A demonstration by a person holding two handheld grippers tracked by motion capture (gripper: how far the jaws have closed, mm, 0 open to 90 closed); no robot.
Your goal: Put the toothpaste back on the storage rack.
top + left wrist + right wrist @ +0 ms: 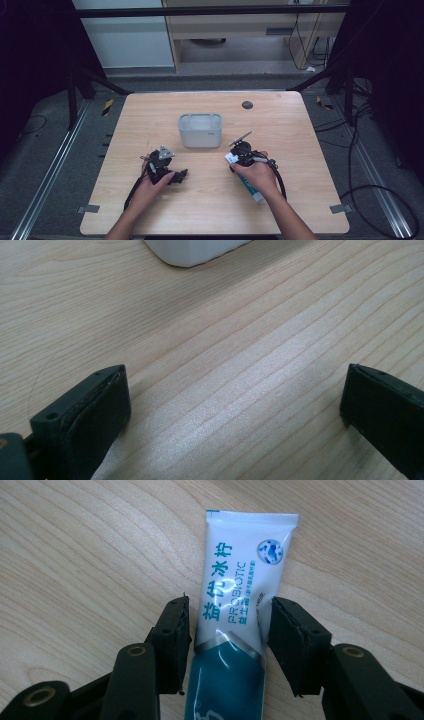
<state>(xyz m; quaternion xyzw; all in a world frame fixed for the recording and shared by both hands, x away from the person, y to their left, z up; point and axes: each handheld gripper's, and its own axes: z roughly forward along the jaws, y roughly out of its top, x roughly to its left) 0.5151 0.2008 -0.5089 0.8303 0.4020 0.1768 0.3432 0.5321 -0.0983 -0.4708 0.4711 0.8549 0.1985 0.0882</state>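
Two grippers sit on the wooden table (150, 210) in the high view: we see the left gripper (181, 175) low at the near left with nothing in it, and the right gripper (242, 176) at the near right, laid over a white-and-teal toothpaste tube (251, 189) that lies flat on the wood. A grey bin (200, 130) stands between and beyond them, apart from both.

In the left gripper view we see the left gripper (235, 405) with jaws spread wide over bare wood, nothing between them; a corner of the bin (195, 251) shows at the top edge.

In the right gripper view we see the right gripper (227, 630) straddling the tube (240, 585), one jaw on each side, close to its edges. A thin gap seems to remain on each side, so we judge the jaws open and not yet clamped.

We read the step as grasping the tube. Next move likely calls for closing the jaws squarely on the tube's mid-body, then lifting it toward the bin, while the left stays idle.
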